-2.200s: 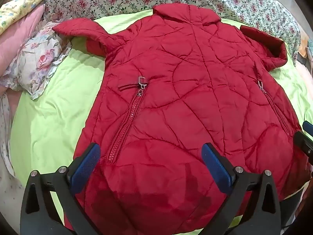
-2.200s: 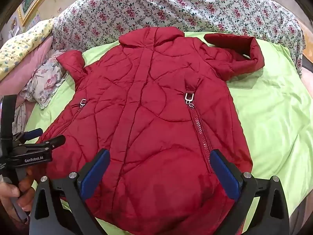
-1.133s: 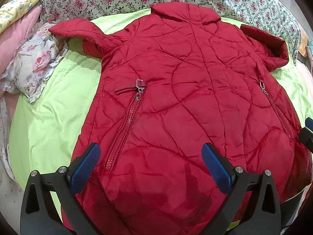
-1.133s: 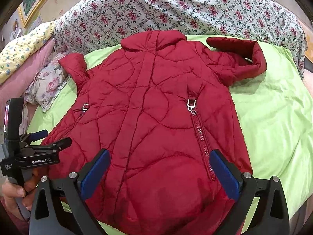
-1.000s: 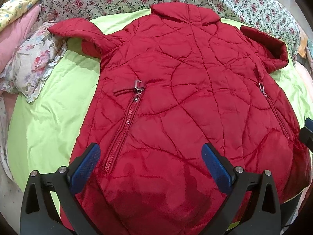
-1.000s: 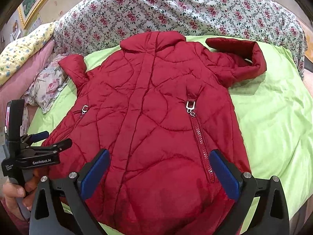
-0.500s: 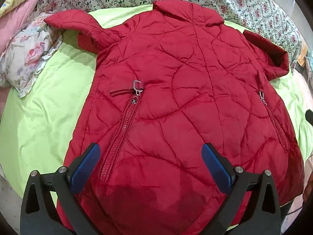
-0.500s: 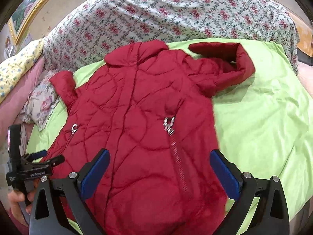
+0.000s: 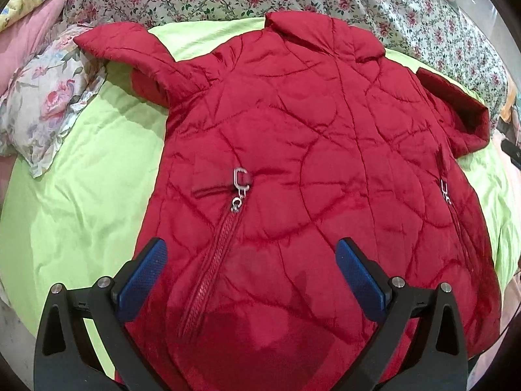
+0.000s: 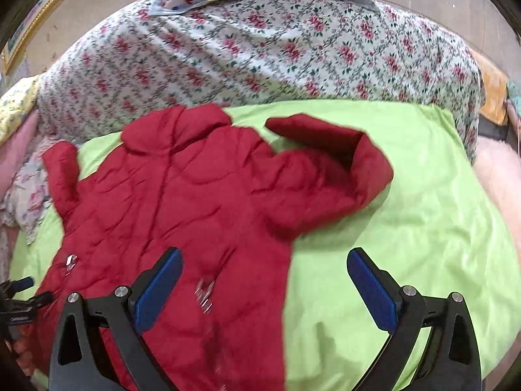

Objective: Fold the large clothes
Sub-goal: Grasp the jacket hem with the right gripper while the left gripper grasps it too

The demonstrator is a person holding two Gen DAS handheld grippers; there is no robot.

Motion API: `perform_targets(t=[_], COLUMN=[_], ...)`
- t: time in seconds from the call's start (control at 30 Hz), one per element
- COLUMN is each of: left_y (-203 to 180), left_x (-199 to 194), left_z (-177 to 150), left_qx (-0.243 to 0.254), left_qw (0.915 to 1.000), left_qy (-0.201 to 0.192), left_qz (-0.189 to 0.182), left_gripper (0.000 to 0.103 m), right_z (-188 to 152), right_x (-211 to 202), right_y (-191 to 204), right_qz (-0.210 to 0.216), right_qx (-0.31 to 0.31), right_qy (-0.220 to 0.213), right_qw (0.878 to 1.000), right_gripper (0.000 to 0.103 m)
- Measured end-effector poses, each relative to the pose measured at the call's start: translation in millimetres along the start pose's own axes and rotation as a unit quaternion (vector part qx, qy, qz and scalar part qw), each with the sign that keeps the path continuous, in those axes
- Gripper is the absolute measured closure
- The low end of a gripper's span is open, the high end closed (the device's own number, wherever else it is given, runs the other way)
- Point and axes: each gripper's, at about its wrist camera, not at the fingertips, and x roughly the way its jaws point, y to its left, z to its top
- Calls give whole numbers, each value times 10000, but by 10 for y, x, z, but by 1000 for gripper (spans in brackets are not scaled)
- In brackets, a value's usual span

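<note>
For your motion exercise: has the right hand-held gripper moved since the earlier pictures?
Yes. The right hand-held gripper swung rightward: it now straddles the red jacket's edge and green sheet.

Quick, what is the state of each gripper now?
Left gripper: open, holding nothing, above the red jacket.
Right gripper: open, holding nothing.

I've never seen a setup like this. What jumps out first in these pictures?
A big red quilted jacket lies spread flat on a bright green sheet, its silver pocket zipper pull glinting left of centre. At the bottom of each view, a black tool with blue pads stands open: the left tool over the jacket's lower part, the right tool over its right edge. Behind lies a rose-patterned quilt.
</note>
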Motion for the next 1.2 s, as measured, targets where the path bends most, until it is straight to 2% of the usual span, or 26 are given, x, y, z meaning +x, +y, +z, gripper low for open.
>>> perform_targets(t=[0.37,0.47,0.63,0.67,0.7,0.73,0.8,0.9,1.07,1.2], left_y=[14,25,24,23,22,23,32,54,77,85], left_x=[200,246,335,352,369,383,407,446,441,429], left_z=[124,153,171,171,167,164,154,144,134,126], left_qx=[-45,-69,-115,-115,-109,-106,-110,-151,-180,-226], left_qw=[9997,9997,9994,9994,9993,9992,9992,9988,9988,9985], left_qy=[248,252,325,337,354,378,391,459,448,465], left_qz=[-8,-2,-13,-16,-13,-14,-5,-30,-68,-152], left_gripper=[0,0,0,0,0,0,0,0,0,0], right_z=[670,832,972,982,983,971,936,888,808,717], right_x=[940,1239,1641,1720,1788,1825,1802,1640,1296,1060], right_y=[-379,-457,-523,-533,-546,-562,-620,-623,-465,-150], right_qz=[-529,-812,-1113,-1162,-1173,-1176,-998,-766,-277,222], right_qx=[-59,-203,-410,-452,-449,-390,-109,98,228,91], right_qy=[189,314,555,612,669,691,650,434,95,18], right_qw=[9984,9960,9914,9903,9898,9899,9928,9961,9993,9997], right_gripper=[6,7,22,31,44,51,66,75,79,80])
